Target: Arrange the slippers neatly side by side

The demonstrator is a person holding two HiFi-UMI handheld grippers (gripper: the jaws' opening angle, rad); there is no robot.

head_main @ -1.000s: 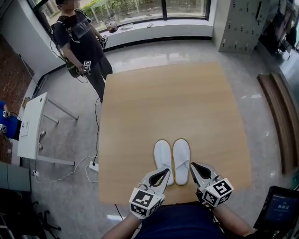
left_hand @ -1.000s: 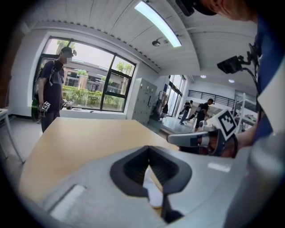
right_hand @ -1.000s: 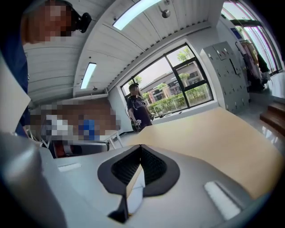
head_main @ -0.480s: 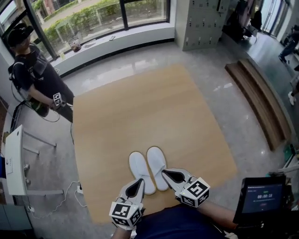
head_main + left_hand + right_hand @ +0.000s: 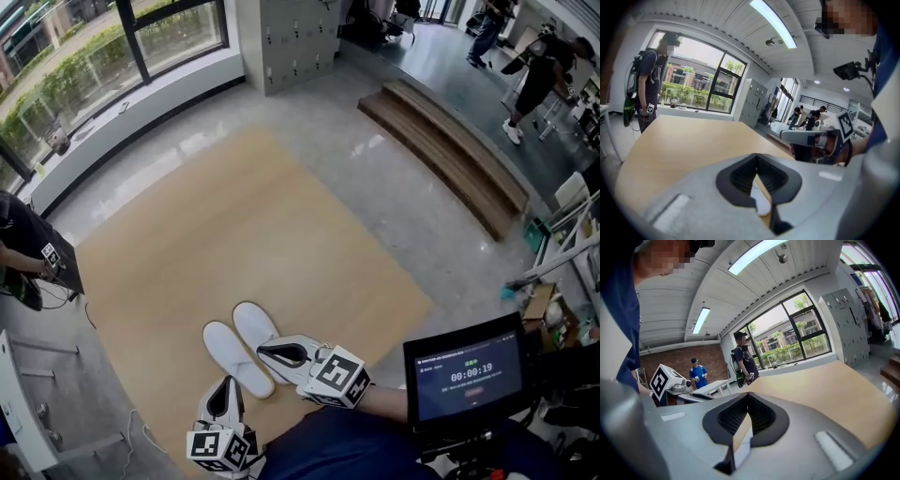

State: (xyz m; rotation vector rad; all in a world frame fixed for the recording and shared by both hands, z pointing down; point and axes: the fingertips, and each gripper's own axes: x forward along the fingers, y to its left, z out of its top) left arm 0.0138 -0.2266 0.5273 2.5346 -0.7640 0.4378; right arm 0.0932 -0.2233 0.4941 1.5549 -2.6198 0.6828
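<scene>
Both my tongs are pressed together with nothing pinched in them. The left tongs [image 5: 228, 382] and the right tongs [image 5: 267, 351] each have their tips meeting, with just the little gap behind the pads.

The two white slippers lie side by side on the wooden bench [image 5: 234, 225], near my edge of it, toes pointing away from me. The left slipper [image 5: 223, 349] and the right slipper [image 5: 255, 325] run long side against long side, with the right one poking a bit further out. My left tongs sit just behind the left slipper's heel. From the head view my right tongs cover the heel end of the right slipper, and I can't tell if they touch it. In the left gripper view there's a sliver of white slipper [image 5: 759, 202] showing through the gap behind the pads.

The rest of the bench top is bare wood. Beside my right arm there's a tablet [image 5: 466, 375] showing a timer. Past the far edge of the bench, on the grey floor, there's a long wooden step [image 5: 450, 155] and a block of grey lockers [image 5: 281, 37] next to the big windows [image 5: 112, 47]. A person in black [image 5: 23, 253] stands at the bench's left side holding a marker cube, and a small white table [image 5: 17, 412] sits down in the left corner.
</scene>
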